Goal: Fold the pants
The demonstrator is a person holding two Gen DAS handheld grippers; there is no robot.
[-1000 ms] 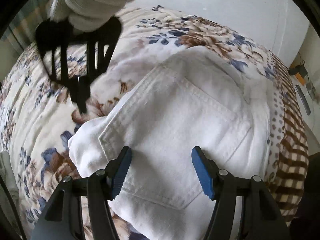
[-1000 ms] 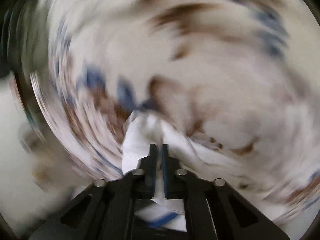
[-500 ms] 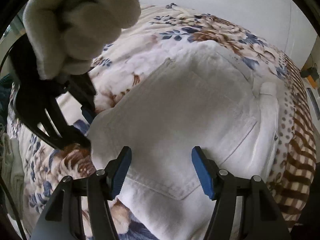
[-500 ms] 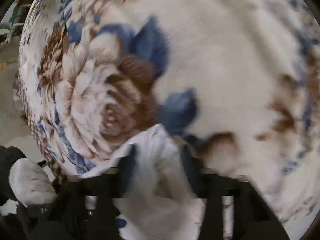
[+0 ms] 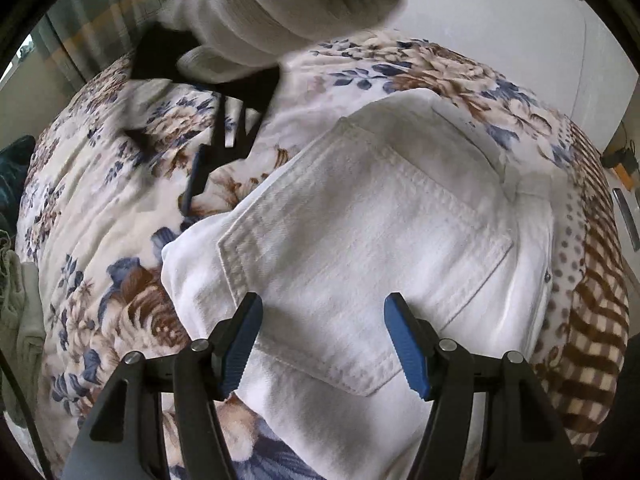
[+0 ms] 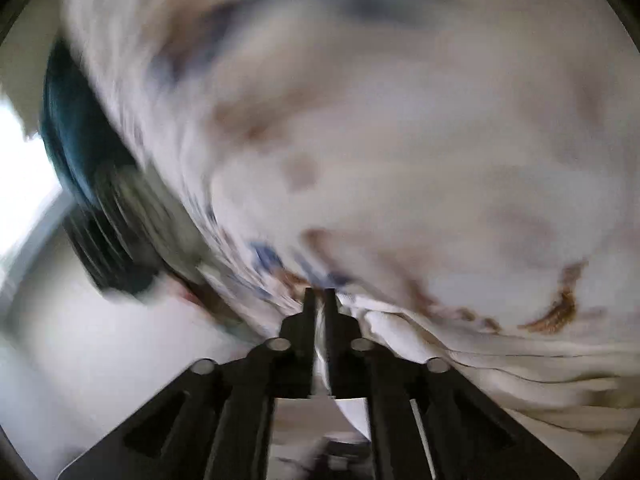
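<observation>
White pants (image 5: 360, 248) lie folded on a floral bedspread (image 5: 100, 200), back pocket up. My left gripper (image 5: 322, 344) hovers open over the pocket's lower edge, nothing between its blue pads. In the left wrist view a white-gloved hand (image 5: 288, 4) holds my right gripper (image 5: 192, 192), whose tip is at the pants' left corner. The blurred right wrist view shows the right gripper (image 6: 319, 300) with jaws close together and a strip of white cloth (image 6: 440, 344) between them. Those jaws are opening.
A brown checked blanket (image 5: 592, 340) hangs over the bed's right edge. Greenish cloth (image 5: 20, 320) lies at the far left. A white wall (image 5: 500, 32) rises behind the bed. A dark teal object (image 6: 80, 160) sits left of the bedspread (image 6: 400, 120).
The gloved hand with the right gripper swung down to the pants' left edge, then rose again. The right jaws spread apart half a second ago and look narrow now. My left gripper barely moved.
</observation>
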